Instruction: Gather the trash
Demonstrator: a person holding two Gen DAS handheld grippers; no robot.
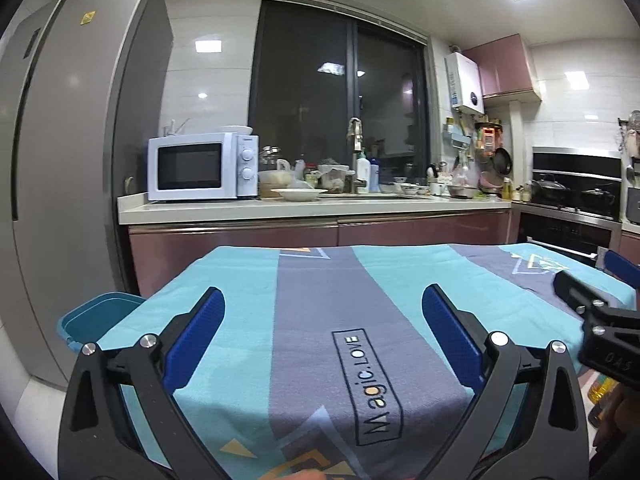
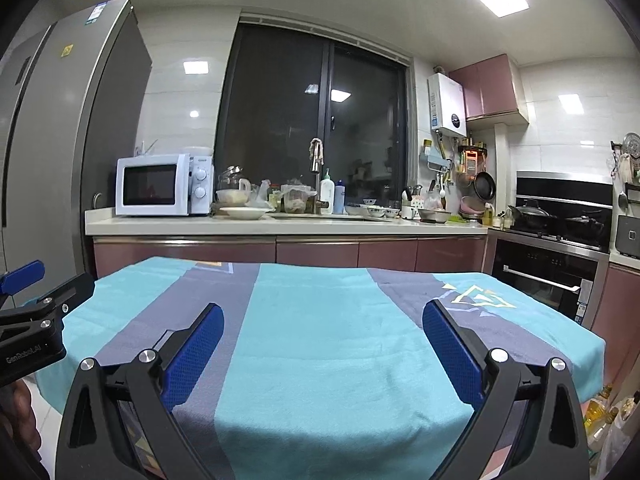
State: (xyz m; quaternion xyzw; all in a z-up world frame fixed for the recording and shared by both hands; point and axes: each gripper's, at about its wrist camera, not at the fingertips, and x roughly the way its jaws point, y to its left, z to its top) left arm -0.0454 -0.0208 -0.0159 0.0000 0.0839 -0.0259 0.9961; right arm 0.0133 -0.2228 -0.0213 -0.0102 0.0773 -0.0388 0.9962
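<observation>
My left claw [image 1: 322, 304] is spread wide with nothing between its blue pads [image 1: 206, 330], hovering over the tabletop [image 1: 248, 280], which is draped in a turquoise and grey-violet striped cloth. The stripes run straight away from me, and the "Magic.LOVE" label [image 1: 368, 384] printed on the grey band sits just ahead of the claw and a touch to its right, its long axis running along the stripe, letters reading away from me. My right claw [image 2: 322, 320] is just as wide open and just as empty, held over the same cloth; I catch its black body at the right edge of the left view, and the left claw shows at the left edge of the right view. Off the tabletop's left edge, down beside my left claw, there's the teal bin [image 1: 100, 316], its open mouth facing up, only partly in sight. I can't pick out any trash on the cloth from either camera. Beyond the far edge stands the kitchen counter with a white microwave [image 1: 200, 166] ahead and to the left, a tall grey fridge [image 1: 60, 160] further left.
</observation>
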